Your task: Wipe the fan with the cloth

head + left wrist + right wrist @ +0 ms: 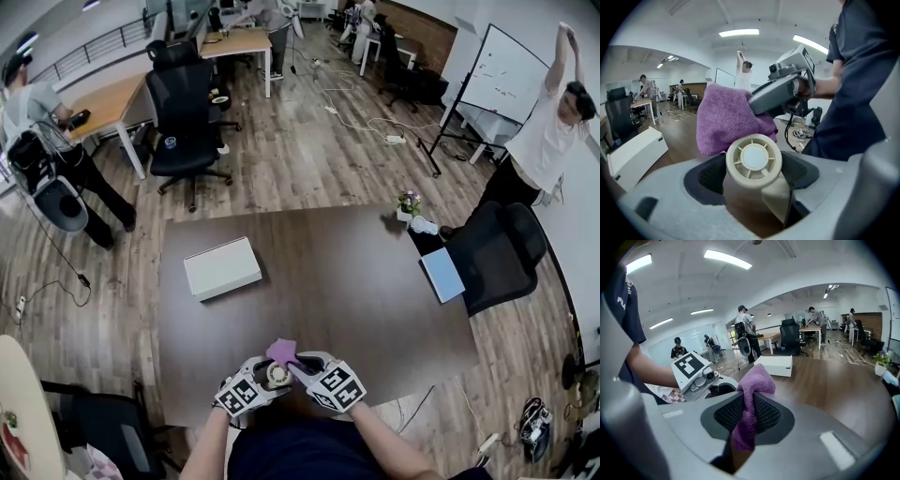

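Item: small cream fan (753, 161), a round ribbed hub with one blade showing below it, held at the near edge of the dark desk (356, 291), close to the person's body. Holder: left gripper (754, 176), its fingers (705, 176) clamped on the hub from either side, so that the hub's face is turned out toward the cloth. Wiping agent: purple cloth (749, 413), a bunched fold of it pinched between the closed fingers (726, 413) of the right gripper (747, 416), the free bulk standing out beyond the fingertips. Relation: in the left gripper view the cloth is seen directly behind the far upper rim of the hub, with the right gripper coming in from the right; in the head view the cloth lies on the far side of the fan, between the two grippers. Contact between cloth and fan cannot be settled; they are touching or just beside each other. Progress, as judged: both things have been picked up and brought together, so the preparation is done; the wiping itself is taken to be at its start or barely under way, since no cleaned or soiled part can be told apart. Left to do: hub face, rim and blade to be rubbed over. Other items: white box (222, 267) far left on the desk, well apart; small flower pot (408, 202) at the far right corner.
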Available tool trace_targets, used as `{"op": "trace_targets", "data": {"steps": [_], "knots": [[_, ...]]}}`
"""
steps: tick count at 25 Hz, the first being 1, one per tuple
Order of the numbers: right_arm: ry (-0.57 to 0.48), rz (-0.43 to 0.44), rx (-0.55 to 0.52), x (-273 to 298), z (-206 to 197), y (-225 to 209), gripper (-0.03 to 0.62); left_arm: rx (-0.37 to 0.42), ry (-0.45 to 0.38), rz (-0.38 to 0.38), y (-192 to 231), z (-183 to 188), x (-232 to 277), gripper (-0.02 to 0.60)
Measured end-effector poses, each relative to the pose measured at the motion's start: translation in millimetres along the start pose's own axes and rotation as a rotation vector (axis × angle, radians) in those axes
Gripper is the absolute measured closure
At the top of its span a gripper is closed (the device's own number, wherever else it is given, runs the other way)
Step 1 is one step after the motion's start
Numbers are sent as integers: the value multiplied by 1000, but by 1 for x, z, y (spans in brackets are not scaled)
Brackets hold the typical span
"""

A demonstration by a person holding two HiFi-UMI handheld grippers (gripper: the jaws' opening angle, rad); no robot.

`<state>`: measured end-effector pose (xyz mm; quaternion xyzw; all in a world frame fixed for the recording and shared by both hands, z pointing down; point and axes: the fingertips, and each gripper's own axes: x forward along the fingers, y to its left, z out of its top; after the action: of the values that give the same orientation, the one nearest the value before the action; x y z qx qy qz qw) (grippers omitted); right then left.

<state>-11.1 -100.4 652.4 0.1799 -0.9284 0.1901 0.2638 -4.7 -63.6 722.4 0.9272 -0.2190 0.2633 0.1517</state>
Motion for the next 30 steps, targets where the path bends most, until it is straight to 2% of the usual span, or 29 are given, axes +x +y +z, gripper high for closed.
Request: {"op": "trace_targets", "data": {"steps": [4, 8, 11, 14, 18, 23, 30], "knots": [[41, -37, 43, 15, -35, -12, 522, 79, 168, 33, 6, -39, 24, 221], [93, -96, 78, 26, -67, -25, 522, 119, 283, 67, 14, -66, 42, 222], [123, -140, 91, 28, -82, -35, 522, 120, 343, 87, 22, -78, 54, 222], [142, -161, 96, 29, -89, -39, 522, 84, 379, 98, 30, -87, 64, 224], [151, -185, 87, 26, -92, -43, 522, 61, 414, 112, 39, -92, 72, 224], [158, -207, 127, 20, -99, -52, 522, 43, 445, 144, 47, -98, 77, 224], [168, -224, 153, 18, -102, -57, 522, -2, 331, 179, 56, -72, 66, 218]]}}
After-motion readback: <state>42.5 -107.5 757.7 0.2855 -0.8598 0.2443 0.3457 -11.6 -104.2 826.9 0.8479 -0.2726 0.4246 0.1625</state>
